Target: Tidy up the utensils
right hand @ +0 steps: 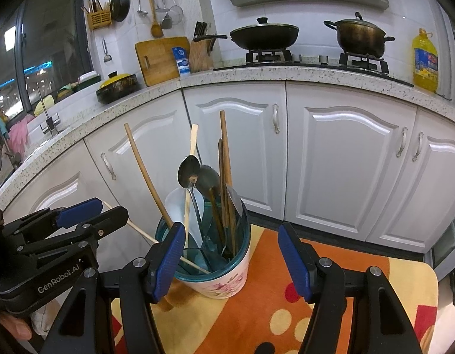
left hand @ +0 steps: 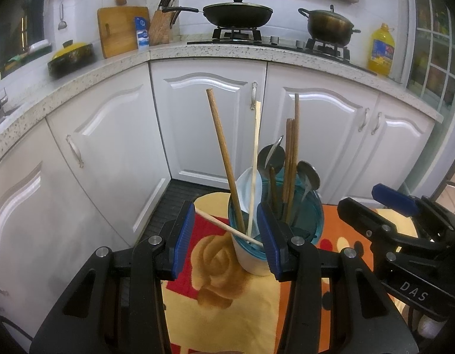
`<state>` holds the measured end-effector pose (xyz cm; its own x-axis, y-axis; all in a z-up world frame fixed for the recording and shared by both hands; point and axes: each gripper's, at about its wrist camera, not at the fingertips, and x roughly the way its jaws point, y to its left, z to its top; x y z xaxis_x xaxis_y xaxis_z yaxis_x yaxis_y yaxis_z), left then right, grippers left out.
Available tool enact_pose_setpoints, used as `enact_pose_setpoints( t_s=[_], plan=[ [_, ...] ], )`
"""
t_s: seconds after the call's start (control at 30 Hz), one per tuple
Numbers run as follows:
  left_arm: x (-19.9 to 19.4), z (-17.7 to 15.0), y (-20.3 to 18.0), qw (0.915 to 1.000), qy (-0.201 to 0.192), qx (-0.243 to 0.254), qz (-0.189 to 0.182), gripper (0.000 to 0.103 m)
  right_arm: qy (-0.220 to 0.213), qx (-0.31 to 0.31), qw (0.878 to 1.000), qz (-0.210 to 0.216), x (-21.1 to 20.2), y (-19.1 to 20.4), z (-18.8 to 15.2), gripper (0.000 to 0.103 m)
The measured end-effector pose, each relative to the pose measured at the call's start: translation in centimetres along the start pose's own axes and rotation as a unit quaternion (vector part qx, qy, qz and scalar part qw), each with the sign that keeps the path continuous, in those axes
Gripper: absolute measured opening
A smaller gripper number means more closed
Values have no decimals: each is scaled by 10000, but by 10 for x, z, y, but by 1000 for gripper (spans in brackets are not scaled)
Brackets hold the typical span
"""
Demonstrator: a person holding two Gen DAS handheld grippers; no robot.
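Observation:
A white floral utensil cup (right hand: 224, 281) with a teal divided insert stands on a small table with a colourful cloth (right hand: 330, 256); it also shows in the left wrist view (left hand: 251, 259). It holds several wooden chopsticks (left hand: 224, 159), metal spoons (right hand: 190, 172) and a white ladle (right hand: 174, 203). One pale chopstick (left hand: 224, 226) lies slanted across the rim between the fingers of my left gripper (left hand: 226, 239). The jaws stand open around it, not touching. My right gripper (right hand: 232, 261) is open just in front of the cup, empty.
White cabinet doors (right hand: 339, 153) stand close behind the table. On the speckled counter (right hand: 233, 73) above are a wok (right hand: 264, 37), a pot (right hand: 360, 37), an oil bottle (right hand: 425, 60), a knife block and a cutting board (right hand: 162, 60). A sink is at the left.

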<state>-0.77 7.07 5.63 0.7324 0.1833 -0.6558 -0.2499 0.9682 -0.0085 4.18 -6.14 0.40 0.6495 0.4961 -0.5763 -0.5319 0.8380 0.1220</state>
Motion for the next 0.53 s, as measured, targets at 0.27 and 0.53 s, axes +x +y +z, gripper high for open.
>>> enact_pose_setpoints(
  t_s=[0.27, 0.53],
  plan=[
    [1, 0, 1, 10000, 9, -24, 1, 43, 10, -48, 10000, -13, 2, 4, -1, 63],
    [2, -3, 4, 10000, -30, -31, 3, 43, 41, -25, 10000, -7, 3, -3, -6, 64]
  ],
)
